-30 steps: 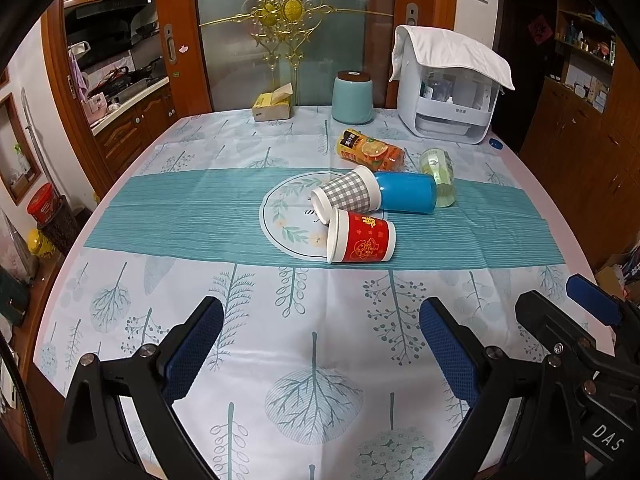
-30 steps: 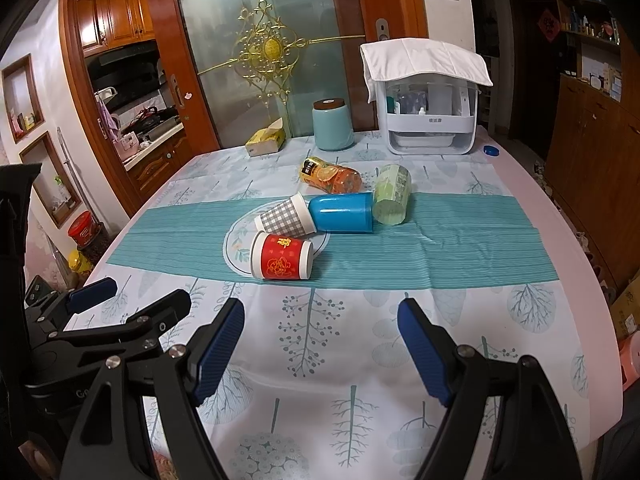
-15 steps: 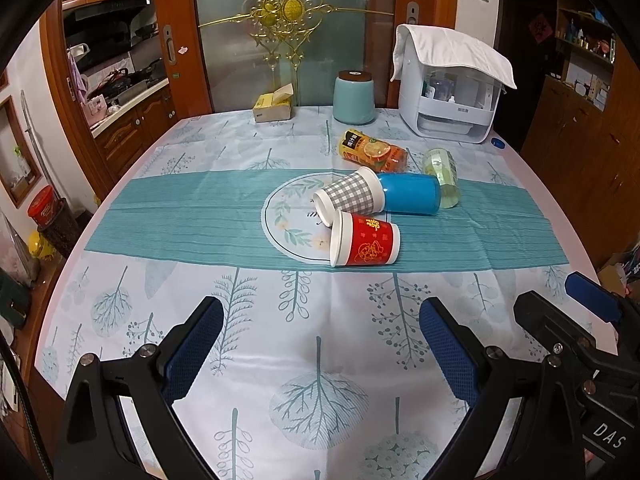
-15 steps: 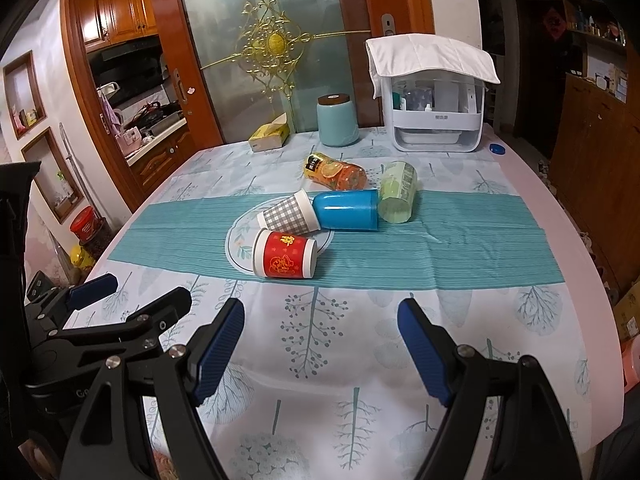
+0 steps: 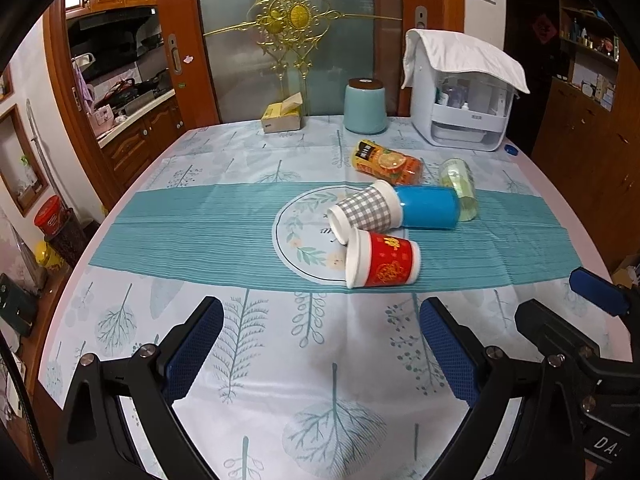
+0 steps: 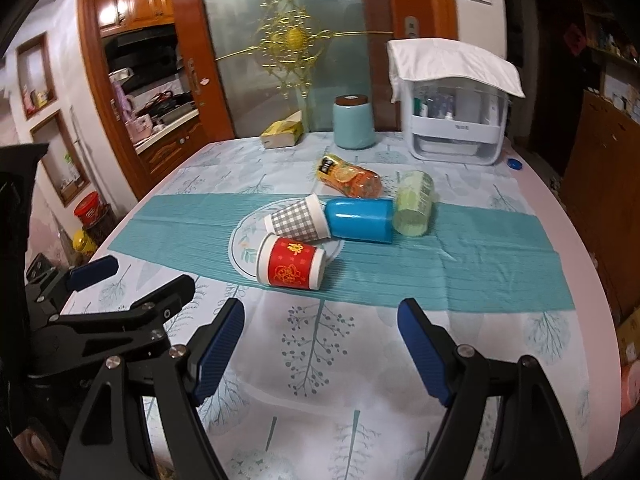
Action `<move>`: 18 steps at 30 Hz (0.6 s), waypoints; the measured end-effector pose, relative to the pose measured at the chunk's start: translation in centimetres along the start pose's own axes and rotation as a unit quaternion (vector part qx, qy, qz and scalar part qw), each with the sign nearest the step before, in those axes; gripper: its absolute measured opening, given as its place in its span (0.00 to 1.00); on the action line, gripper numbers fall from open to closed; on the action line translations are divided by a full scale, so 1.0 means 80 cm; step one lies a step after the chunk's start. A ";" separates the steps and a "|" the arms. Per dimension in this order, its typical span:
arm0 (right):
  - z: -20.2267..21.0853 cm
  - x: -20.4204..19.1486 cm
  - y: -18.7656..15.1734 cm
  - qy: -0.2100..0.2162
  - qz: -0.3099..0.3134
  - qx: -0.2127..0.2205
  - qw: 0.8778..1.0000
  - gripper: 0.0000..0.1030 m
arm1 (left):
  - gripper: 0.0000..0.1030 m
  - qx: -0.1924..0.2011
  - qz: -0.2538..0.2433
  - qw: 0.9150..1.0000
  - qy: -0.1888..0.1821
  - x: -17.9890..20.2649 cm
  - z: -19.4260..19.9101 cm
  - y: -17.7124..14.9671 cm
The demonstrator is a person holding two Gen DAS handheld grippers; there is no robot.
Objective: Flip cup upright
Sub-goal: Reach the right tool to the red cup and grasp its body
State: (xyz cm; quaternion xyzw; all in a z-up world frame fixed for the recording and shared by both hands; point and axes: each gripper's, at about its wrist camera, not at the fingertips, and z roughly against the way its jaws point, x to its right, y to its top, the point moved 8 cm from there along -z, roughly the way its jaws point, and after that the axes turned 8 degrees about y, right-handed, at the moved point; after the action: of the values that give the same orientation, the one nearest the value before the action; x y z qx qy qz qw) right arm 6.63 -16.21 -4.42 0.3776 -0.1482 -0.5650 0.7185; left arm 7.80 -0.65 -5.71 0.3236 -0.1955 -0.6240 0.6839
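Several cups lie on their sides mid-table. A red cup (image 5: 386,260) is nearest, mouth to the left; it also shows in the right wrist view (image 6: 291,263). Behind it lie a grey checked cup (image 5: 366,211), a blue cup (image 5: 428,207), a pale green cup (image 5: 460,189) and an orange printed cup (image 5: 386,162). My left gripper (image 5: 320,344) is open and empty, short of the red cup. My right gripper (image 6: 320,348) is open and empty, also short of the red cup (image 6: 291,263).
A teal canister (image 5: 365,106), a tissue box (image 5: 282,117) and a white cloth-covered organiser (image 5: 460,104) stand at the table's far edge. A teal runner (image 5: 200,220) crosses the tablecloth. The table edge curves away on both sides. The left gripper's body (image 6: 100,312) shows in the right wrist view.
Both grippers have moved forward toward the cups, which look larger and nearer now. The right view shifted most and shows motion blur. The cups have not moved.
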 end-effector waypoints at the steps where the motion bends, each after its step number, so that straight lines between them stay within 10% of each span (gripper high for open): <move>1: -0.004 -0.001 0.001 0.002 0.006 0.000 1.000 0.77 | 0.95 -0.002 0.001 1.000 0.001 -0.001 -0.005 0.000; 18: -0.174 -0.010 0.006 0.019 0.261 -0.064 0.963 0.77 | 0.95 -0.128 0.046 0.990 0.025 -0.049 -0.151 -0.048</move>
State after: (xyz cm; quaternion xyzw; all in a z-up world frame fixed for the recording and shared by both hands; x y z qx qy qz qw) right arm 15.64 -10.22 -13.22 0.2897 -0.1919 -0.3589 0.8663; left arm 12.58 5.54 -16.44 0.2395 -0.1111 -0.6036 0.7523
